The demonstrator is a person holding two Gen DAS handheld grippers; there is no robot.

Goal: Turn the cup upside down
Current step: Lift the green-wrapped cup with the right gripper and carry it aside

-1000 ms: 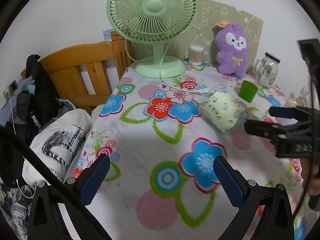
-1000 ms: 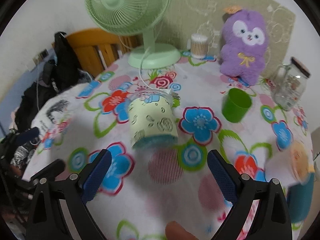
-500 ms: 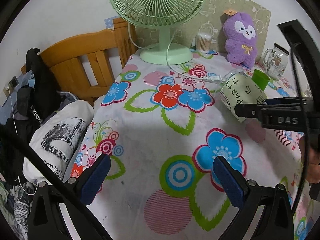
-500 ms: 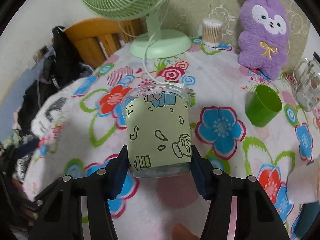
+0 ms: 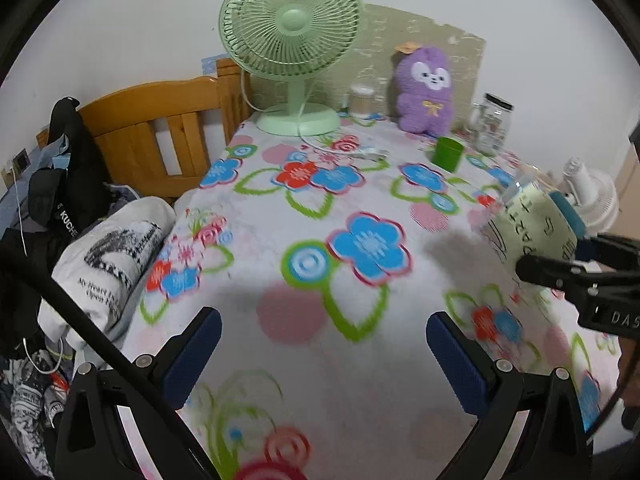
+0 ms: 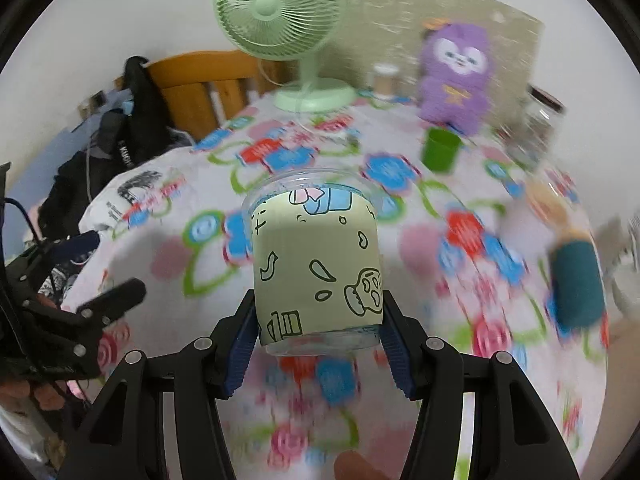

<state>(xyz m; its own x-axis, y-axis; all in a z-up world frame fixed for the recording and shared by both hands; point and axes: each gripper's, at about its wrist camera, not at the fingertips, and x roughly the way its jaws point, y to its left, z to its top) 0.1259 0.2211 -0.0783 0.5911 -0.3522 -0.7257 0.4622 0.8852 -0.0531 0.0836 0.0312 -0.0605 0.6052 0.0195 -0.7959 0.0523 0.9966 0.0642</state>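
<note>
- The cup (image 6: 316,268), a clear one in a pale green sleeve, is clamped near its base in the right claw (image 6: 318,330), clear of the floral tabletop (image 6: 404,240).
- Judgement: rotate the wrist smoothly, keep the squeeze, and land the rim flat on bare cloth.
- The left claw (image 5: 322,354) hangs spread apart and empty.
- The green tumbler (image 6: 441,155) sits well apart.

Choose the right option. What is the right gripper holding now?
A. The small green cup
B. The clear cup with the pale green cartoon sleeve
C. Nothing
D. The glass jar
B: the right gripper is shut on the clear cup with the pale green cartoon sleeve, its blue pads pressing the cup's two sides near the base.
</note>
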